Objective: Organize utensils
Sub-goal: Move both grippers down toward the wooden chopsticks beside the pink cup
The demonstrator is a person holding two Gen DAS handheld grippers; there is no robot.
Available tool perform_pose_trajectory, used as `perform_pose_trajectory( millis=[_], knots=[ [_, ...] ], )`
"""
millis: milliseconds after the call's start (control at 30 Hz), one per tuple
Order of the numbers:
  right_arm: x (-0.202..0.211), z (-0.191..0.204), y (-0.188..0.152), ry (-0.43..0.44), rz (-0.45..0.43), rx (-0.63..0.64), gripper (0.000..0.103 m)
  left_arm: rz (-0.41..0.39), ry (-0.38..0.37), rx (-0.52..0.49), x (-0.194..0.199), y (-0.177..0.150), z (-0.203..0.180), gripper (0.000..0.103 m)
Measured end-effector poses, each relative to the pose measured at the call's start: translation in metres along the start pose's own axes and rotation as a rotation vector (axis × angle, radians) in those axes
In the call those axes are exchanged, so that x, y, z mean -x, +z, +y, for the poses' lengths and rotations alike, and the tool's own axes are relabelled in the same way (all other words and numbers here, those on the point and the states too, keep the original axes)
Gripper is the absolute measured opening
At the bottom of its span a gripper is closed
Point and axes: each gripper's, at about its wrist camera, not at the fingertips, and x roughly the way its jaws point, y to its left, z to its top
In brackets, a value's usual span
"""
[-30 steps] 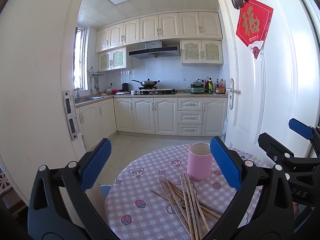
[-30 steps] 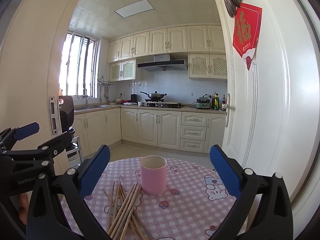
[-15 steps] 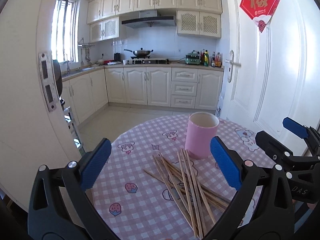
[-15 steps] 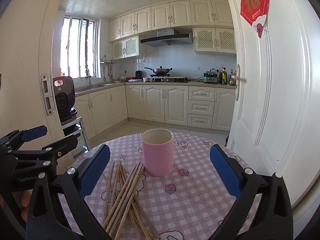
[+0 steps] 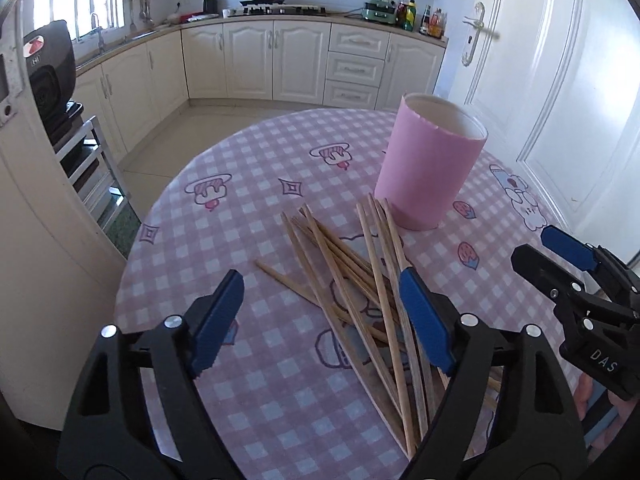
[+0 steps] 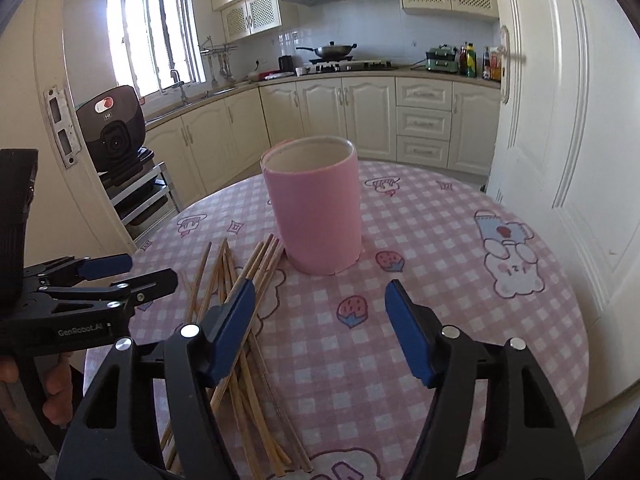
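chopsticks (image 5: 352, 288) lie loose in a crossed heap on the round bench (image 5: 248, 248), which wears a pink checked cloth, their far tips just beside the foot of an upright pink cup (image 5: 430, 168). the cup looks empty. the left claw (image 5: 324, 320) hangs over the near part of the heap, released, its blue pads wide apart and grasping nothing. the right claw (image 6: 320, 330) hovers near the cup, likewise released and empty, with its left pad above the sticks.
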Motion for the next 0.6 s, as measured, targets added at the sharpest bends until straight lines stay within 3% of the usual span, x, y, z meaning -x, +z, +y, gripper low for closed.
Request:
perform_pose_trajectory(
  millis=[233,333,500,600],
  knots=[
    [-0.019,0.000,0.002,0.019,0.069,0.004,0.056,0.101,0.030,-0.035,-0.039,0.005,-0.015,0.068],
    [-0.025,-0.001,0.004,0.020,0.080,0.006,0.056,0.126,0.032,-0.033,-0.047,0.004,-0.013,0.058],
    [-0.032,-0.002,0.004,0.025,0.088,0.007,0.056,0.117,0.031,-0.050,-0.046,0.006,-0.018,0.048],
    [-0.035,-0.003,0.005,0.034,0.091,0.012,0.056,0.115,0.031,-0.017,-0.044,0.006,-0.007,0.047]
  ],
)
